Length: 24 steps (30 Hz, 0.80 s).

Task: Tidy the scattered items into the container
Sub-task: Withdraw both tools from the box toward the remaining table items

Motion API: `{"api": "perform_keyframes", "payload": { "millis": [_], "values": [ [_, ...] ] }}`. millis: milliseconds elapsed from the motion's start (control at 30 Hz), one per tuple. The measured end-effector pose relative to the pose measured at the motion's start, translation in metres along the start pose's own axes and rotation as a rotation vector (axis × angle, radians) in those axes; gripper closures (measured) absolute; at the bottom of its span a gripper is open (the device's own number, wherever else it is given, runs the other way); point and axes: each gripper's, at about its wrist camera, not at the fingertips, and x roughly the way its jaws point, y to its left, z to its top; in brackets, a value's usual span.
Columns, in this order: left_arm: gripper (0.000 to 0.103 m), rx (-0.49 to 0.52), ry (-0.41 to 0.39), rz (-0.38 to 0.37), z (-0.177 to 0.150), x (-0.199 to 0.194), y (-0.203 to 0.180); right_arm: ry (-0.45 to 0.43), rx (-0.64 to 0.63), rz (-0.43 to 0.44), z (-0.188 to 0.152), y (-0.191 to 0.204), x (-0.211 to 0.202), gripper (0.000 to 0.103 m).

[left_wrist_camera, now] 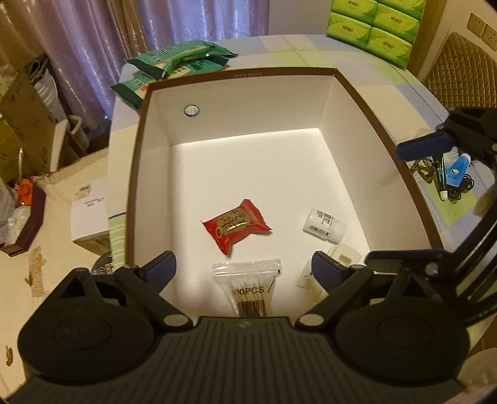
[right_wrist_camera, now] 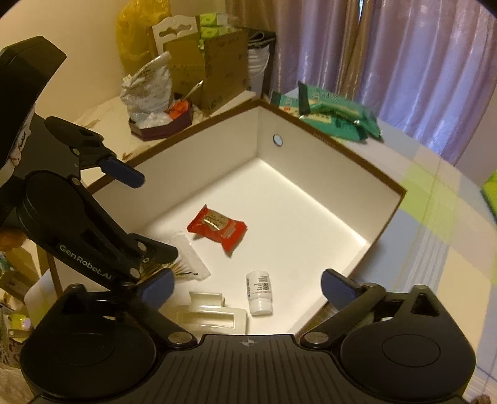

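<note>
A large box [left_wrist_camera: 136,161] with a brown rim and white inside sits on the table. On its floor lie a red snack packet [left_wrist_camera: 237,225], a white pill bottle [left_wrist_camera: 324,225], a bag of cotton swabs [left_wrist_camera: 248,284] and a pale hair clip [left_wrist_camera: 344,256]. My left gripper [left_wrist_camera: 243,268] hangs open and empty over the near end of the box, above the swab bag. My right gripper [right_wrist_camera: 248,289] is also open and empty, over the bottle [right_wrist_camera: 259,292] and the clip [right_wrist_camera: 211,314]. Outside the right wall lie a blue tube [left_wrist_camera: 456,169], a black tube [left_wrist_camera: 439,177] and dark hair ties [left_wrist_camera: 462,186].
Green snack packets [left_wrist_camera: 183,59] lie on the table behind the box, and green tissue packs [left_wrist_camera: 379,25] are stacked at the far right. A white booklet [left_wrist_camera: 90,214] and a dark tray of clutter [right_wrist_camera: 161,124] sit left of the box. A chair back [left_wrist_camera: 459,71] stands at the right.
</note>
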Motion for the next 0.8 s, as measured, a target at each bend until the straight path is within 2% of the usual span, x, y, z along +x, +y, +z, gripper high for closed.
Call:
{"api": "perform_keyframes", "payload": {
  "millis": [233, 800],
  "values": [
    [0.009, -0.008, -0.014, 0.049, -0.008, -0.019, -0.007, -0.017, 0.043, -0.022, -0.010, 0.004, -0.017, 0.002],
    [0.007, -0.031, -0.078, 0.075, -0.038, -0.063, -0.028, -0.052, 0.088, 0.013, -0.039, 0.022, -0.057, 0.002]
  ]
}}
